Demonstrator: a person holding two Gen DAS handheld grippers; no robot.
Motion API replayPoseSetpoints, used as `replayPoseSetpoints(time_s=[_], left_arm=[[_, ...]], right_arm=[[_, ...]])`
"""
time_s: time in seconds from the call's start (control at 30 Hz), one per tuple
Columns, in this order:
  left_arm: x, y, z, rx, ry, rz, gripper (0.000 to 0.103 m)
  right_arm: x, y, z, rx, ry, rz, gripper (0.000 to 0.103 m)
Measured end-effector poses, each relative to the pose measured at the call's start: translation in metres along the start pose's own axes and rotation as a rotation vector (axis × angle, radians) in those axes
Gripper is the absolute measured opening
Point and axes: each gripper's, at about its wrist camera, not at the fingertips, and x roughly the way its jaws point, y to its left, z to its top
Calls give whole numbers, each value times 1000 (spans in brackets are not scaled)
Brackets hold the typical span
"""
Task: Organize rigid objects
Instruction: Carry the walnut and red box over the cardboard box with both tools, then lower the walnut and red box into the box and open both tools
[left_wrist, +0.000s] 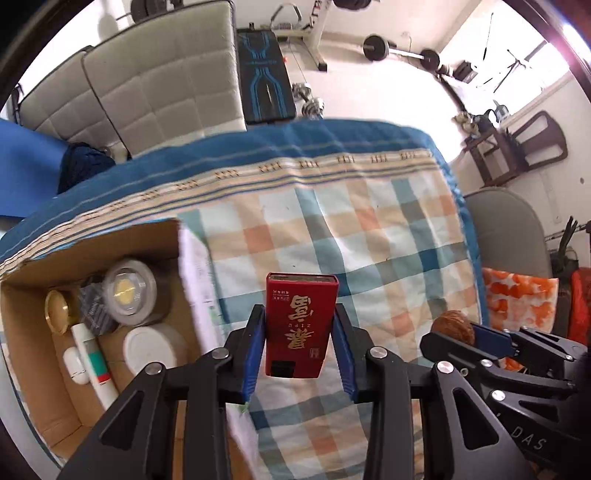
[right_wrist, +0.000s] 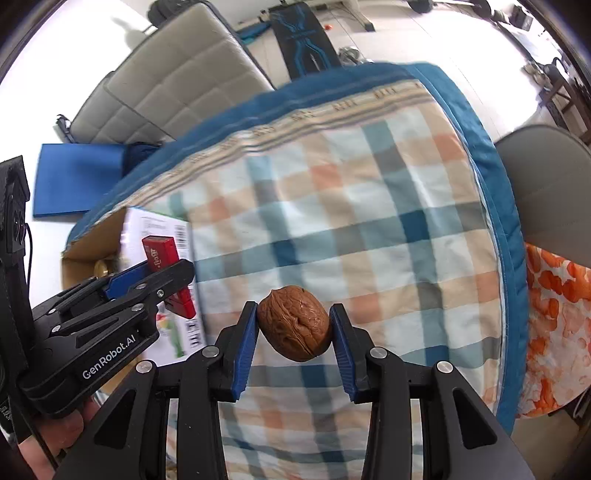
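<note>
While carried for boxing, left gripper (left_wrist: 298, 326) jaws pinch the red rectangular tin (left_wrist: 299, 325); right gripper (right_wrist: 293, 328) jaws pinch the brown walnut (right_wrist: 293, 328), lower centre.

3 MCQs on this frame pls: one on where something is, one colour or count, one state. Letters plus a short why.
1. Where is the cardboard box in the left wrist view?
A. Left of the left gripper, on the checked blanket
B. On the floor beside the barbell
C. Under the right gripper

2. What colour is the small box in the left gripper?
A. Green
B. Red
C. White

3. What state is the walnut in?
A. Lying in the cardboard box
B. Lying loose on the blanket
C. Clamped in the right gripper

Answers:
1 A: the box sits at the left of the view, on the blanket.
2 B: red with gold characters.
3 C: both blue pads press its sides and it hangs clear of the blanket.
</note>
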Motion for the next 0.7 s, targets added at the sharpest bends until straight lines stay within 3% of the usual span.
replayPoseSetpoints(time_s=[0.13, 0.3, 0.5, 0.7], left_arm=[[-43, 30, -17, -36, -68, 8, 32], [-77, 95, -54, -120, -101, 35, 32], [-97, 174, -99, -235, -117, 70, 32], [-89, 228, -129, -300, -97, 93, 32]], right_arm=[[-29, 43, -13, -57, -32, 40, 41], [-32, 122, -35, -142, -37, 96, 41], [1, 212, -69, -231, 8, 116, 41], [42, 275, -95, -284, 28, 38, 41]])
